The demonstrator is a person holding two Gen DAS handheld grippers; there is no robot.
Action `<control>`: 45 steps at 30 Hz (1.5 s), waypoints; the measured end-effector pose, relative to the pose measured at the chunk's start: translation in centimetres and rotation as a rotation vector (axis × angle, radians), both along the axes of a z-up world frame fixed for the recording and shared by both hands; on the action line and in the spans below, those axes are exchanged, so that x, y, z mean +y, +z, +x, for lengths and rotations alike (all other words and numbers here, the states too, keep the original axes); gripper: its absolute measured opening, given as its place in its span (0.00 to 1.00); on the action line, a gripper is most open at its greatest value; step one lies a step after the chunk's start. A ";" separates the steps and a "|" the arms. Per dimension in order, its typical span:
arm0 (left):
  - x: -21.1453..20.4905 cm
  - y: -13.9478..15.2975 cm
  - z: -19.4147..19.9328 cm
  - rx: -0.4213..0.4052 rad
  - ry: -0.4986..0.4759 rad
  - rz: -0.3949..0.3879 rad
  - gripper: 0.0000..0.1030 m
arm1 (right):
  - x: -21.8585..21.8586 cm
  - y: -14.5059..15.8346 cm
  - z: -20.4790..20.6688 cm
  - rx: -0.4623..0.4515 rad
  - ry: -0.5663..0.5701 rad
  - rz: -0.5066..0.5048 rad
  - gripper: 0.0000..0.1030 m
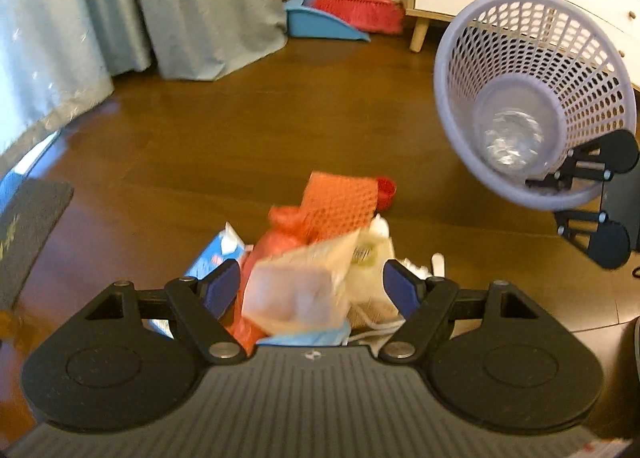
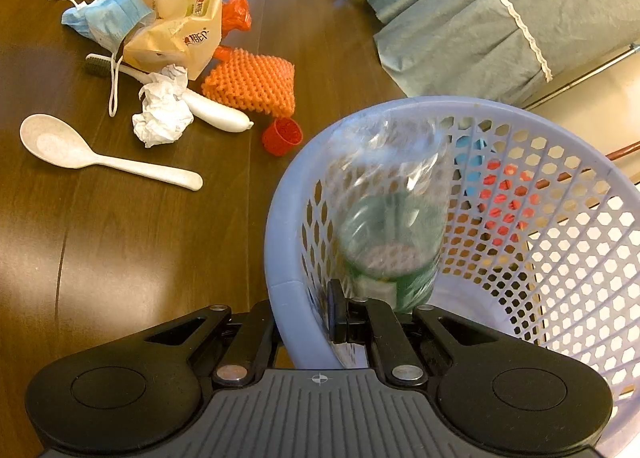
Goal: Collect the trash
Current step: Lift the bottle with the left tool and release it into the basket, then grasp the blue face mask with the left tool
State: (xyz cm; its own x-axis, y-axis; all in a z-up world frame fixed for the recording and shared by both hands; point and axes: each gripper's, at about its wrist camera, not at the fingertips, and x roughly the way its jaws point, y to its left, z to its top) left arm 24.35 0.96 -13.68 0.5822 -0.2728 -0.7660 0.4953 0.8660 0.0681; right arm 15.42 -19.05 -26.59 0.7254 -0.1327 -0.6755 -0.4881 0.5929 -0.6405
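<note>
Trash pile (image 2: 168, 45) lies on the wooden floor (image 2: 120, 238); left gripper (image 1: 312, 290) spread wide over it, right gripper (image 2: 340, 318) clamps the lavender basket (image 2: 288, 318) rim.

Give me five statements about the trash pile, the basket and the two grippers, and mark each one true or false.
1. The right gripper is shut on the rim of the lavender basket. True.
2. The basket is empty. False: a clear plastic bottle lies inside it.
3. The left gripper is open, its blue pads either side of the beige wrapper. True.
4. The white spoon is already in the basket. False: it lies on the wooden floor, apart from the pile.
5. The red bottle cap sits on top of the orange foam net. False: it sits on the floor beside the net.
</note>
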 end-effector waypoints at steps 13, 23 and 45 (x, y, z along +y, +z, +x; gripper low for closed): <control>1.6 -4.7 -3.0 0.039 0.024 0.037 0.73 | -0.2 -0.1 -0.2 0.005 0.008 -0.012 0.03; 0.6 -9.8 -2.9 0.040 -0.011 0.151 0.58 | -0.3 -0.5 -0.2 0.005 0.010 -0.028 0.03; 2.5 -8.2 -3.9 0.081 0.013 0.160 0.09 | -0.3 -0.3 0.2 0.005 -0.003 -0.022 0.03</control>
State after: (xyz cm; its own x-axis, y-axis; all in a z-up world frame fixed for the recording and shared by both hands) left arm 20.41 3.46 -21.93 0.5198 -0.1365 -0.8433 0.4934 0.8539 0.1659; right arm 15.61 -19.38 -26.93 0.7217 -0.1494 -0.6759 -0.4895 0.5803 -0.6509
